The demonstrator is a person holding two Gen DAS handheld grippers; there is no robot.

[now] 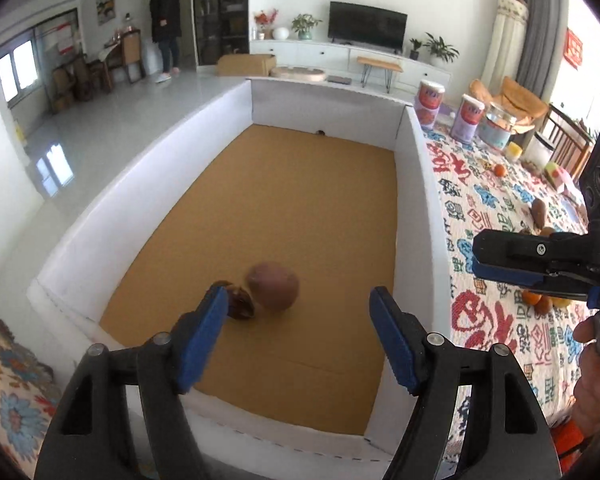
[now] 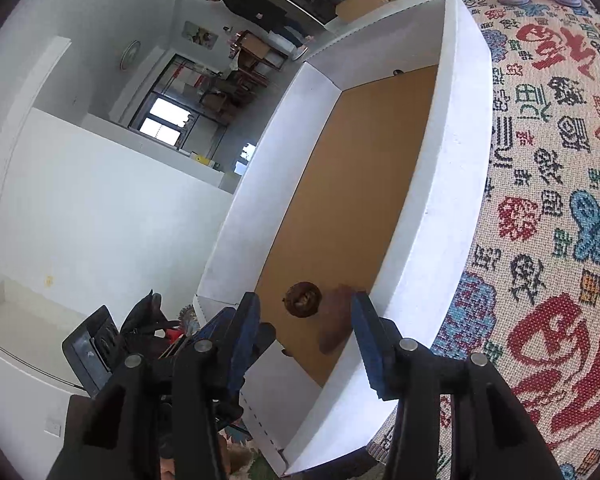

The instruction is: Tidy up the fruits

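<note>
the fruits i'm sorting sit in two places: a round brown fruit [image 1: 273, 286] and a darker, wrinkled one [image 1: 238, 300] lie touching on the cardboard floor of the white-walled box [image 1: 420, 184], near its front edge, and more fruit [image 1: 540, 302] waits on the patterned tablecloth [image 1: 492, 320] beyond the box's right wall. my left gripper [image 1: 298, 334] hangs over the front of the box with its jaws well apart and nothing between them; my right gripper [image 2: 304, 330] is parted less widely and is also empty, just above the same two pieces. the round one looks blurred, so i judge it may be rolling, and on that flat, bare floor it could wander off towards the far wall. both grippers crowd the same corner, so i could knock them together, or clip the wall pulling out and shove the box across the cloth. the fruit under my right gripper's arm on the cloth is partly hidden, so reaching back blind risks nudging it away.
</note>
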